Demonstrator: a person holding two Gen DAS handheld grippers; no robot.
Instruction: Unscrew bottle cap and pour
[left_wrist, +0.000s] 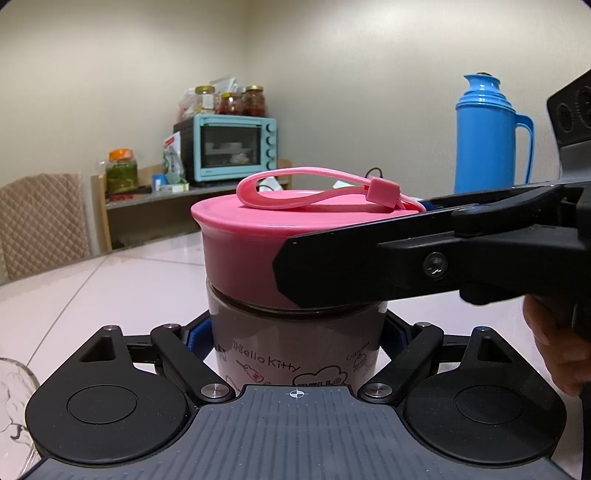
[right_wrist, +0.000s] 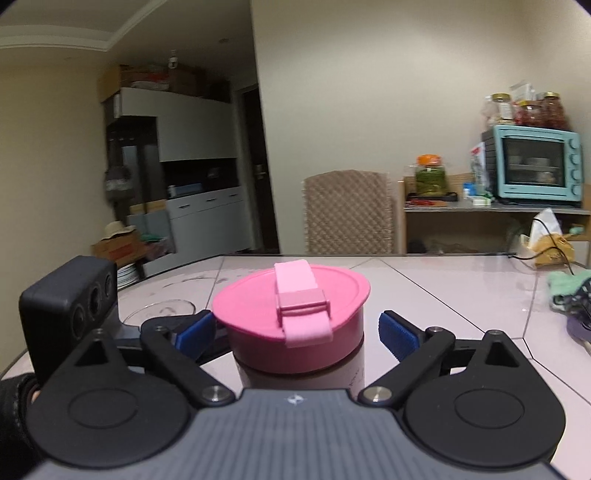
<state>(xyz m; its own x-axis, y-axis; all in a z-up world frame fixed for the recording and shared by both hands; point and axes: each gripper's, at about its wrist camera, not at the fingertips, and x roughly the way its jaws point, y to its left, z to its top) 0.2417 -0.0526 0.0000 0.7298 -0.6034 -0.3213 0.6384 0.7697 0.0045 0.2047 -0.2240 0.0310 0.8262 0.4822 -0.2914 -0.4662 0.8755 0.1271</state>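
A clear Hello Kitty bottle (left_wrist: 295, 350) with brown liquid stands on the pale table, topped by a wide pink cap (left_wrist: 240, 243) with a pink strap. My left gripper (left_wrist: 297, 339) is shut on the bottle's body below the cap, blue pads pressing both sides. In the right wrist view the pink cap (right_wrist: 291, 314) sits between the blue pads of my right gripper (right_wrist: 297, 332), which stands open with a small gap on each side. From the left wrist view, the right gripper's near black finger (left_wrist: 369, 266) crosses in front of the cap's right half.
A clear glass (left_wrist: 14, 398) stands at the left, also seen as a glass rim (right_wrist: 159, 308) behind the left finger. A blue thermos (left_wrist: 487, 140) rises at the right. Crumpled cloth (right_wrist: 569, 291) lies on the table's right. A chair (right_wrist: 347, 210) and teal oven (right_wrist: 535, 166) are behind.
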